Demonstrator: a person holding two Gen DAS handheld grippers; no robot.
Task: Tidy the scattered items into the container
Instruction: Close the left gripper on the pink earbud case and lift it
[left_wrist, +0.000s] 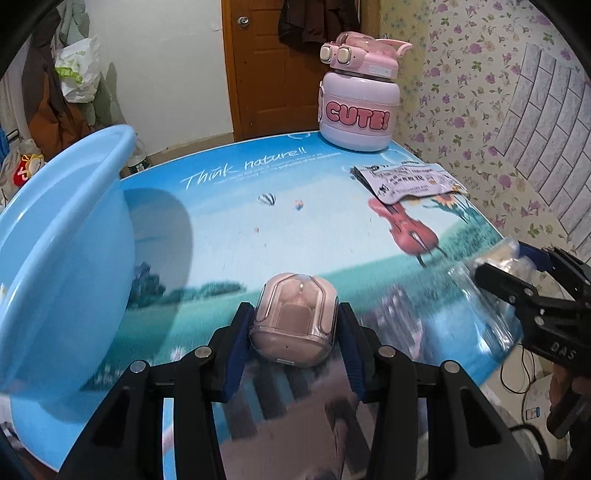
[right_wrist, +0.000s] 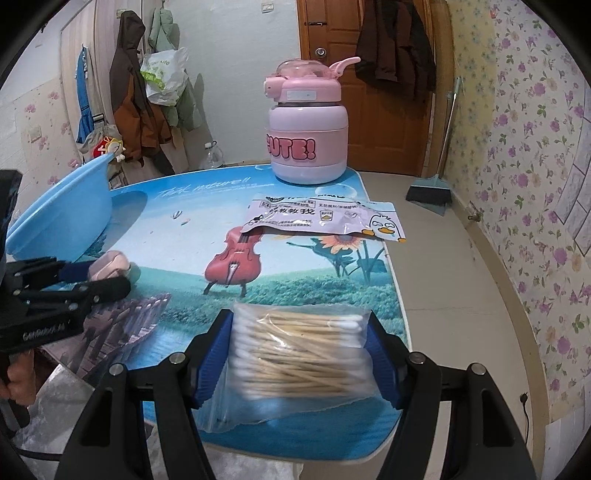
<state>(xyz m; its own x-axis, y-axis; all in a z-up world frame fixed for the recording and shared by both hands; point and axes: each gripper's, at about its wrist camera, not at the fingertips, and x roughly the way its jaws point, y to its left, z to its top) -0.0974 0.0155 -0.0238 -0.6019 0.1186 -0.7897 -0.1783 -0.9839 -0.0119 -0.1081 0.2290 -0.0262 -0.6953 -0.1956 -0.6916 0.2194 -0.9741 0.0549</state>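
While pinching the pink earbud case (left_wrist: 293, 321) across its two flanks, keeping the left gripper (left_wrist: 294, 332) closed only to the width of the shell, probably to avoid squeezing the clear lid out of line. Holding it low over the near part of the table (left_wrist: 258, 229), or touching it; blurring too much to tell which.

Clamping the bag of cotton swabs (right_wrist: 295, 350) in the right gripper (right_wrist: 299, 332) at the same time, narrowing to about the width of the bundle and gripping across the sticks, not by the loose plastic. Judging this a sensible hold, since slack film would be slipping. Letting the empty end of the bag hang toward the table's near edge.

Carrying both loads near the front, with the blue basin (left_wrist: 66, 221) waiting at the left side, just beside the earbud case and well apart from the swabs. Likely favouring the left load for the first drop.

Leaving the printed pouch (right_wrist: 325, 218) lying flat farther back and the pink bottle (right_wrist: 308, 144) standing upright at the far edge, both ungrasped.
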